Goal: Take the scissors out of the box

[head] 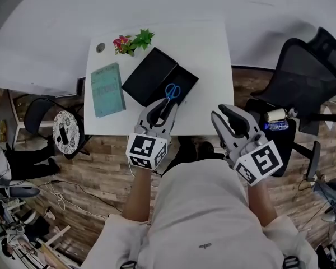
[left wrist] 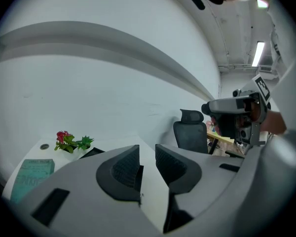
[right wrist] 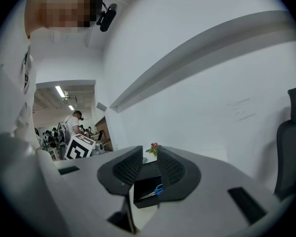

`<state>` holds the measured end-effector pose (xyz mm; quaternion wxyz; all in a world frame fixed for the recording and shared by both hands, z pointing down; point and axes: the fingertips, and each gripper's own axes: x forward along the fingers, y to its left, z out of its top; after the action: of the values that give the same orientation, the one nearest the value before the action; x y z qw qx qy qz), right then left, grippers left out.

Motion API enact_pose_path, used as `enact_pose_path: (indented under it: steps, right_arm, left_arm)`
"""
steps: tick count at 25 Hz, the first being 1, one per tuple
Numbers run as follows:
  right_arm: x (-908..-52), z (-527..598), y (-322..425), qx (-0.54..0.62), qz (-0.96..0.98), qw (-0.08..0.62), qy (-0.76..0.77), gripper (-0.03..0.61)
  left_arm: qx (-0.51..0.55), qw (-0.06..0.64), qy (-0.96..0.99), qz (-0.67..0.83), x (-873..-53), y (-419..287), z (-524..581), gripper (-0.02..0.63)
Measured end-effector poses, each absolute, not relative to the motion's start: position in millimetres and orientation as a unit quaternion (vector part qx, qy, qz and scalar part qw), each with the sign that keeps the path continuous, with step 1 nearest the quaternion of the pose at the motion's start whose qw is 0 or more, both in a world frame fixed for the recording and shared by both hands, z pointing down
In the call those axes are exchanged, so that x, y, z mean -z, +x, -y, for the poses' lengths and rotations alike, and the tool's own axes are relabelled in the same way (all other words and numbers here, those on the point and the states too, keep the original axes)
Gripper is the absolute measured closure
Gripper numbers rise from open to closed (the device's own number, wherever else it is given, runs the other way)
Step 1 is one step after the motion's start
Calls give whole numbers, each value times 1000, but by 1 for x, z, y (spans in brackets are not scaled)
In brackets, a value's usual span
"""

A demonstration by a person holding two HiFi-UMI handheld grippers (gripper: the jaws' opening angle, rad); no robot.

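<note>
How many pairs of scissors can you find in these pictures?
1. The scissors lie in the open black box on the white table, just ahead of the left gripper. That gripper covers the box's near corner, so another could hide there.

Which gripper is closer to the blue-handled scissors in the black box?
Left. Left gripper hovers beside the blue-handled scissors, at the black box's near edge; right gripper sits off to their right.

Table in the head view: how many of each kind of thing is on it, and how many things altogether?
black box: 1
blue scissors, lying in the box: 1
teal book: 1
flower plant: 1
small round disc: 1
Total: 5
</note>
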<state>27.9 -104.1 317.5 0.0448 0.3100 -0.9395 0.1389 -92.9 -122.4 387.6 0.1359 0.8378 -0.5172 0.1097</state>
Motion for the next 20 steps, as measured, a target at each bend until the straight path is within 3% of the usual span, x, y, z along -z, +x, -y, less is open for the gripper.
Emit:
enact_pose_path:
  steps: [20]
  right_arm:
    - [-348, 137, -2, -172, 904, 84, 382, 482]
  left_arm:
    - [-225, 254, 818, 465, -505, -116, 178, 503]
